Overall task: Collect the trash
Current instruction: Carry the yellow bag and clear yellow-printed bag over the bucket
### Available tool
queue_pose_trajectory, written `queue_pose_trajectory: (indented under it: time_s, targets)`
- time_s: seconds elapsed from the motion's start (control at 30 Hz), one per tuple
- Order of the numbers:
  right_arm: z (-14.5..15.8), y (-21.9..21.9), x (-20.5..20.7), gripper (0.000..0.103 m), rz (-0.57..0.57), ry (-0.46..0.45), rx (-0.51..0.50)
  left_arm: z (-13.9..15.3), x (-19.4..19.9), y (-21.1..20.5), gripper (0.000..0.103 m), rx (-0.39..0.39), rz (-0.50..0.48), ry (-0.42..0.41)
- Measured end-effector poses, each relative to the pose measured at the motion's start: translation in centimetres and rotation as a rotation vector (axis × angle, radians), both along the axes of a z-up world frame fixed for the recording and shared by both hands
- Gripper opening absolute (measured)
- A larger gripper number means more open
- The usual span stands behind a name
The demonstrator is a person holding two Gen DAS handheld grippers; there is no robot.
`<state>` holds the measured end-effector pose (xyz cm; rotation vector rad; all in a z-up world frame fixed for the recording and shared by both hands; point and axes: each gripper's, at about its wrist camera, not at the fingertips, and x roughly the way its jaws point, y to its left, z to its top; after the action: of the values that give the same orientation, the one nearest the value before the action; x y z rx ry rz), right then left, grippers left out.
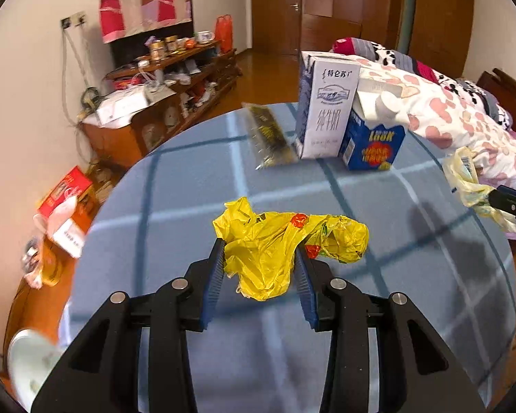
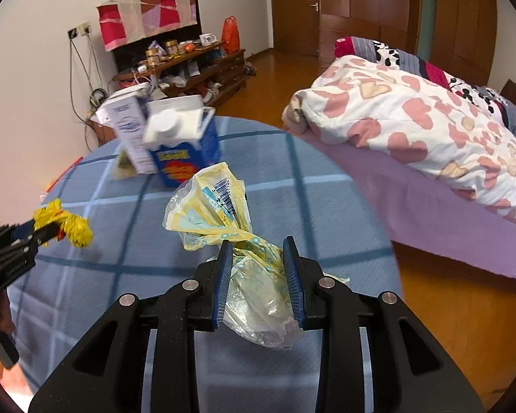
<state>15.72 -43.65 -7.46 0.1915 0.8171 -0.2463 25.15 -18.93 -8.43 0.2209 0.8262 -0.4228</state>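
My left gripper (image 1: 259, 251) is shut on a crumpled yellow plastic bag (image 1: 275, 247) and holds it above the round table (image 1: 154, 206) with its blue checked cloth. My right gripper (image 2: 257, 246) is shut on a pale yellow and clear plastic wrapper (image 2: 216, 206), also held above the table. The wrapper and the right gripper's fingers (image 1: 512, 203) show at the right edge of the left wrist view. The yellow bag (image 2: 65, 222) and the left gripper show at the left of the right wrist view.
A white milk carton (image 1: 326, 110), a blue carton (image 1: 371, 141) and a clear snack wrapper (image 1: 268, 134) stand at the table's far side. A bed with a heart quilt (image 2: 430, 130) is to the right. A cluttered wooden cabinet (image 1: 161, 93) stands along the left wall. Boxes (image 1: 65, 206) lie on the floor.
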Motion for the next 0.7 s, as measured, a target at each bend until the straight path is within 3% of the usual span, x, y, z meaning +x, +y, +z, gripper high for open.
queue_pose_trajectory:
  time_s: [0.2,0.47,0.7]
  targets:
    - [0.0,4.2,-2.7,0.031,-0.006,-0.022,-0.034,1.0,-4.7,3.2,0.040,0.089,0.045,-0.064]
    - [-0.6,8.0,-6.1,0.031,-0.012,-0.040,0.007,1.3,-8.8,7.1,0.040,0.029,0.111,-0.039]
    - [-0.9,11.1,-8.7,0.031,-0.005,-0.061,0.039,2.2,-12.0,8.9,0.041,0.039,0.137,-0.105]
